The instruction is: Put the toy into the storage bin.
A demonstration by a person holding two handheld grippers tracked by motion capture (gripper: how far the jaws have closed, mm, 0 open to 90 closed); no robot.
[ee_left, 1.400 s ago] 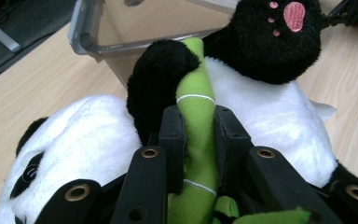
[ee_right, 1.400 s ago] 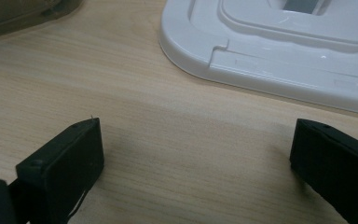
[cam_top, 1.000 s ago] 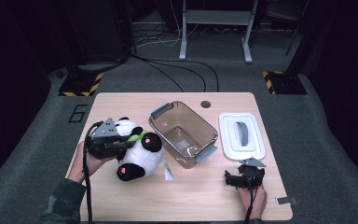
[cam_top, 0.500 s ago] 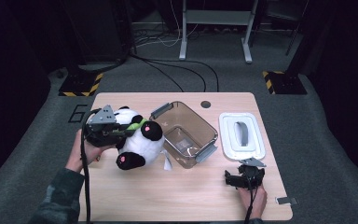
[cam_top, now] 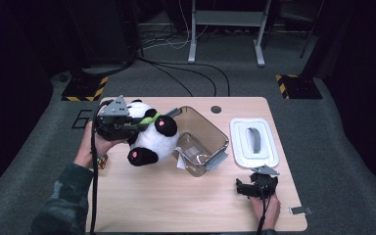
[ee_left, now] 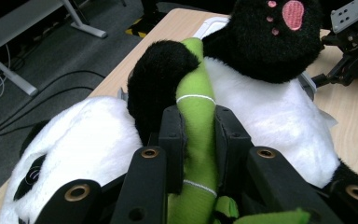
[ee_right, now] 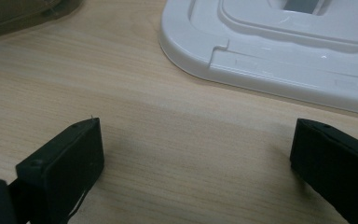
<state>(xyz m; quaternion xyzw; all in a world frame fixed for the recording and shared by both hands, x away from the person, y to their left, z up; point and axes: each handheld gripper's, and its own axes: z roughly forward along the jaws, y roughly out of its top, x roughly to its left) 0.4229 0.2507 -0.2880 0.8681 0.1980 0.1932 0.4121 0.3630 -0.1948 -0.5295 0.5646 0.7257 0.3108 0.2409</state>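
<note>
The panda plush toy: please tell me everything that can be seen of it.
The black-and-white plush panda toy looks soft and furry, with a white body, black limbs and pink paw pads. It carries a green fabric bamboo stalk across its chest. The left gripper is shut on this stalk and holds the toy lifted and tilted beside the open clear plastic box, above the left part of the wooden table.

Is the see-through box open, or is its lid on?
Open. The box has no lid on it; the white lid lies flat on the table beside it.
</note>
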